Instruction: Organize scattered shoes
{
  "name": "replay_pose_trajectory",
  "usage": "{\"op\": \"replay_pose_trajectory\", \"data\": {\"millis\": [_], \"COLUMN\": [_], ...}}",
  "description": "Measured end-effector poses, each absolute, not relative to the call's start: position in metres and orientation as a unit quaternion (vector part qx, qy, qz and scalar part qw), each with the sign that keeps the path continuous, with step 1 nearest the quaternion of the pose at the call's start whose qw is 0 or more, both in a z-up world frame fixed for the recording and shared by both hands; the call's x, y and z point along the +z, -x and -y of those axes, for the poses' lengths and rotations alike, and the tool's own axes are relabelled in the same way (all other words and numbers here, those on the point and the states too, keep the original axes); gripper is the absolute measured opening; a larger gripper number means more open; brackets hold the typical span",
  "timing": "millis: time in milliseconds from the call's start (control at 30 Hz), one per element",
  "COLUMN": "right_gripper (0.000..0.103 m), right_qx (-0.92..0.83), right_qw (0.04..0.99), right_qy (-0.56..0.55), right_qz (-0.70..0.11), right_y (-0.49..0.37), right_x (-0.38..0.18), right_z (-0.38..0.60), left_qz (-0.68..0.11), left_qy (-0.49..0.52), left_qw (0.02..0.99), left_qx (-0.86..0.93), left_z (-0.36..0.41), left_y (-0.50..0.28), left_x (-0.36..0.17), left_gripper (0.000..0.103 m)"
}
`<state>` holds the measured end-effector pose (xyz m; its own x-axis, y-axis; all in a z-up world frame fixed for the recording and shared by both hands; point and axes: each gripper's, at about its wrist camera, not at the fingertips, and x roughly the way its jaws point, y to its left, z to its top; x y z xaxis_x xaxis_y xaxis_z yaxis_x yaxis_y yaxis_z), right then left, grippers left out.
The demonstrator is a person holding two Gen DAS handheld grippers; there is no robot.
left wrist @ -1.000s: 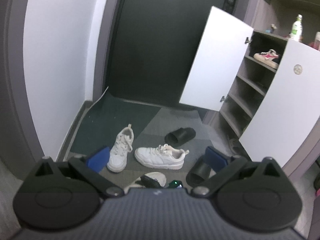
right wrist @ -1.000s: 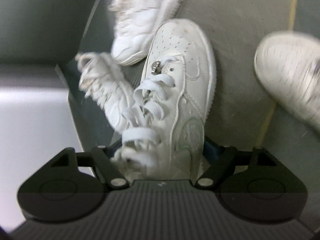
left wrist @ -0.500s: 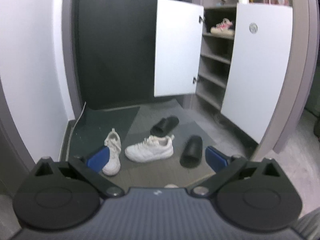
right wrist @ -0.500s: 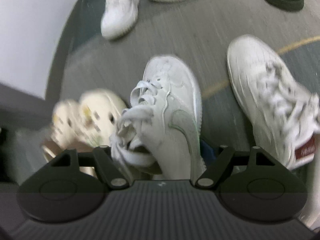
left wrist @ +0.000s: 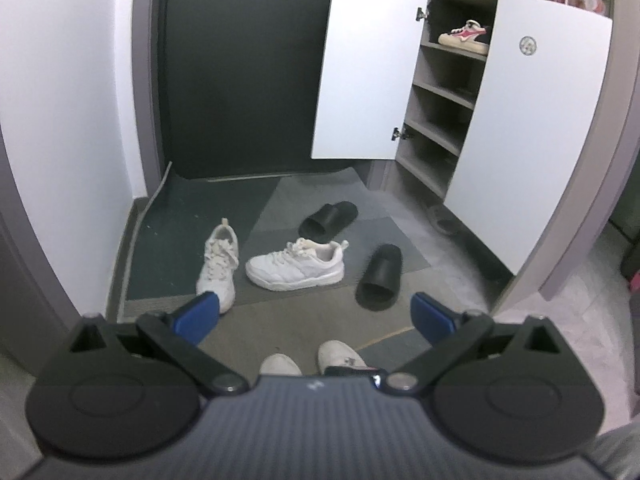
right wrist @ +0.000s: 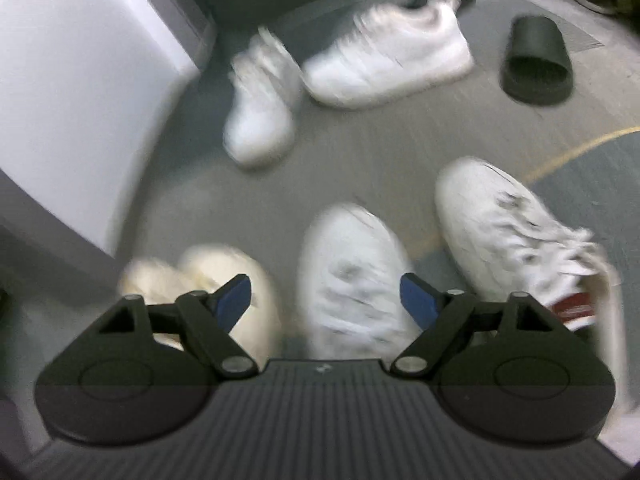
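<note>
My right gripper (right wrist: 326, 300) hovers over a white sneaker (right wrist: 352, 276) that lies on the grey floor between its blue pads (right wrist: 234, 300). Its jaws are opening and the pads stand apart from the shoe. A matching white sneaker with a red heel tab (right wrist: 512, 236) lies just to the right. Farther off lie two more white sneakers (right wrist: 260, 120) (right wrist: 388, 56) and a black slide (right wrist: 536, 64). My left gripper (left wrist: 316, 316) is open and holds nothing; beyond it are the white sneakers (left wrist: 218, 258) (left wrist: 296, 266) and two black slides (left wrist: 328, 220) (left wrist: 380, 276).
A shoe cabinet (left wrist: 436, 92) stands at the right with both white doors (left wrist: 368, 64) swung open; a pink and white shoe (left wrist: 464, 36) is on an upper shelf. A cream slipper (right wrist: 224, 276) lies left of the right gripper. A dark door and white wall close the far side.
The right gripper let go of the white sneaker it was holding; the shoe now lies on the floor beside its pair. The left view rolled upright and shifted.
</note>
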<state>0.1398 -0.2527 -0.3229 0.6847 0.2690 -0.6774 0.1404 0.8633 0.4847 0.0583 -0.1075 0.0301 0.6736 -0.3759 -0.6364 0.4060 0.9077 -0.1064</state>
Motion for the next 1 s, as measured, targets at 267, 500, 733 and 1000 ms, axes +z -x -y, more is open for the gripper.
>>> {"op": "replay_pose_trajectory", "data": {"millis": [267,500,733,1000], "right_gripper": [0.084,0.083,0.088,0.06], "right_qx": [0.142,0.086,0.065,0.032], "right_qw": [0.86,0.862,0.891,0.912], "right_qy": [-0.167,-0.163,-0.108,-0.092], "right_qz": [-0.461,-0.473,-0.436,-0.399], "right_y": [-0.12,-0.139,-0.163,-0.174], "right_x": [-0.364,-0.402,-0.412,-0.415], "right_z": [0.111,0.079,0.048,0.038], "left_qz": [-0.361,-0.372,-0.387,-0.41], "left_qy": [-0.017,-0.011,0.018,0.016], "left_qw": [0.903,0.897,0.89,0.875], "left_qx": [-0.232,-0.237,-0.241,-0.257], "left_z": [0.118,0.128,0.129,0.135], "left_y": [-0.057,-0.068,-0.09,-0.101], "left_x": [0.029,0.024,0.021,0.006], "left_gripper": [0.103,0.103,0.103,0.103]}}
